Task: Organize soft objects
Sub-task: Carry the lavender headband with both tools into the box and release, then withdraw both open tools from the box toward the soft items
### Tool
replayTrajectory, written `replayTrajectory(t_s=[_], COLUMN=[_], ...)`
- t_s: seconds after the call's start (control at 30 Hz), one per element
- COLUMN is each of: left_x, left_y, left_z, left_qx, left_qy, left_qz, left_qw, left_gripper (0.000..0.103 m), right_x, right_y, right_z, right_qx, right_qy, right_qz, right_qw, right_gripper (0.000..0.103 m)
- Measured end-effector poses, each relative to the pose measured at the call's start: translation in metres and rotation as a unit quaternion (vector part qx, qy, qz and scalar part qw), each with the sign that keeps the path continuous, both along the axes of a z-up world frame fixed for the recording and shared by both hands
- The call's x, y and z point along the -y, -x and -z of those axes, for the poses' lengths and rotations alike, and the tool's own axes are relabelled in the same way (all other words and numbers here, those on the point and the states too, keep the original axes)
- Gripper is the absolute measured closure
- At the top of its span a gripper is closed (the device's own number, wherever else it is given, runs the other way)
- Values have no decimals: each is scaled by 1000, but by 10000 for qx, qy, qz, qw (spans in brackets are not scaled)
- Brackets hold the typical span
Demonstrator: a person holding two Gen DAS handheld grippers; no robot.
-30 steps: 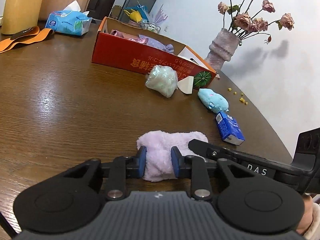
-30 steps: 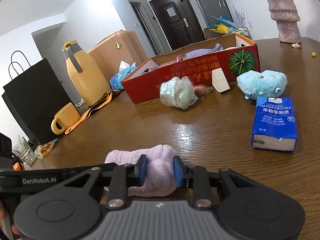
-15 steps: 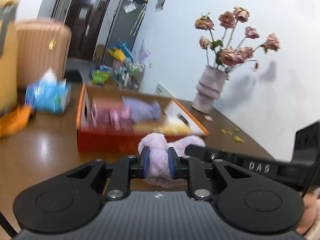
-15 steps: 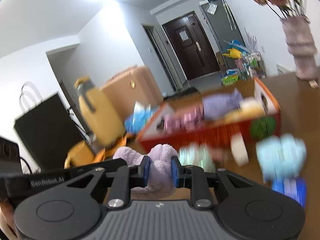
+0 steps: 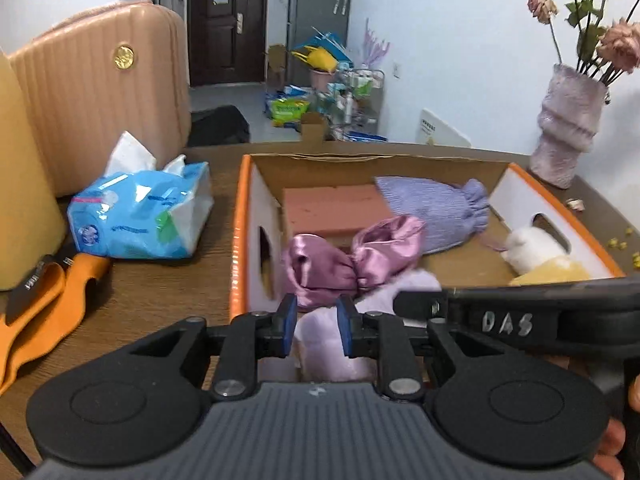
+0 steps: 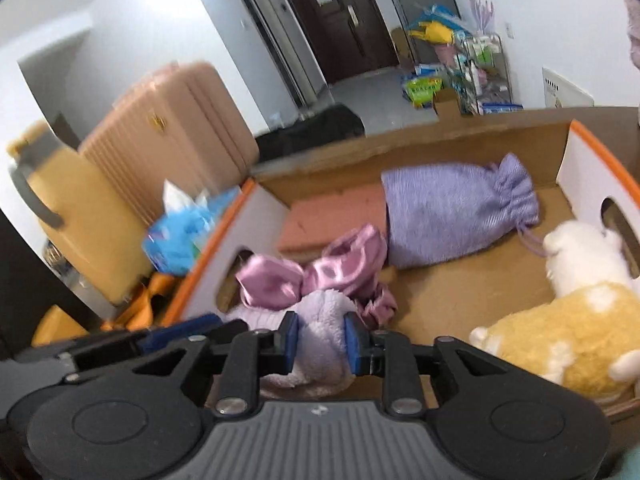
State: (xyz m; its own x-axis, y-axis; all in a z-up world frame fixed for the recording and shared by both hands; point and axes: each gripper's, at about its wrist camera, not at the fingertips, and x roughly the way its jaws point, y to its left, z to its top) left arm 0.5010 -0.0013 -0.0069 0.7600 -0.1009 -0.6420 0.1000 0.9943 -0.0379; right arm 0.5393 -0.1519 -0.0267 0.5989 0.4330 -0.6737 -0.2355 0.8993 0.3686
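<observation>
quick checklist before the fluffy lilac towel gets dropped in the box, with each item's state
1. Left tongs have the lilac towel between the pads, jaws opening: ok.
2. Right tongs have its other end, jaws opening: ok.
3. Towel over the box, past the near wall: ok.
4. Bare floor beneath: not ok, satin scrunchie lies right under it.
5. Clear of the yellow plush: ok.
6. Towel already resting on the floor: cannot tell.

Home, likely a living or dining room: wood table (image 5: pixel 152 292), suitcase (image 5: pixel 100 92), front door (image 5: pixel 226 24), vase (image 5: pixel 568 140) of roses.
</observation>
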Motion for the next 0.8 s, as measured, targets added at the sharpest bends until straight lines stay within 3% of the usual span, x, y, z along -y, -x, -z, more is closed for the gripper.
replayTrajectory(t_s=[0.07, 0.13, 0.2, 0.33, 0.43, 0.57, 0.63, 0.73, 0.8], left_x=[-4, -7, -12, -9, -7, -1, 3, 10, 15], left_y=[0, 2, 14, 39, 68, 121, 146, 183, 198], left_z=[0, -5, -18, -56, -86, -115, -123, -131, -132], left_qx=[-17, 73, 243, 657, 974, 1720, 2062, 2593, 2682], left_qy=[59, 94, 57, -41, 2, -150, -254, -257, -271], left_qz=[46, 17, -19, -44, -73, -335, -353, -410, -460], left_qw=[10000, 9999, 9997, 9978, 9952, 9844, 9775, 9646, 9619], left_gripper=[75, 57, 50, 39, 30, 14, 2, 0, 0], right_x=[-2, 4, 15, 39, 65, 106, 125, 143, 149], right_y=[0, 2, 8, 36, 67, 118, 148, 195, 213], right_z=[1, -3, -17, -64, -102, -145, -159, -164, -163], right_qx=[12, 37, 163, 830, 1376, 1989, 2407, 3378, 3573], right_qy=[106, -9, -37, 336, 676, 837, 772, 918, 1080], right_qz=[3, 2, 50, 170, 352, 515, 629, 946, 1039], right_qw=[9999, 10000, 9998, 9958, 9875, 9751, 9655, 9319, 9219], right_gripper=[71, 71, 64, 56, 40, 26, 18, 2, 2])
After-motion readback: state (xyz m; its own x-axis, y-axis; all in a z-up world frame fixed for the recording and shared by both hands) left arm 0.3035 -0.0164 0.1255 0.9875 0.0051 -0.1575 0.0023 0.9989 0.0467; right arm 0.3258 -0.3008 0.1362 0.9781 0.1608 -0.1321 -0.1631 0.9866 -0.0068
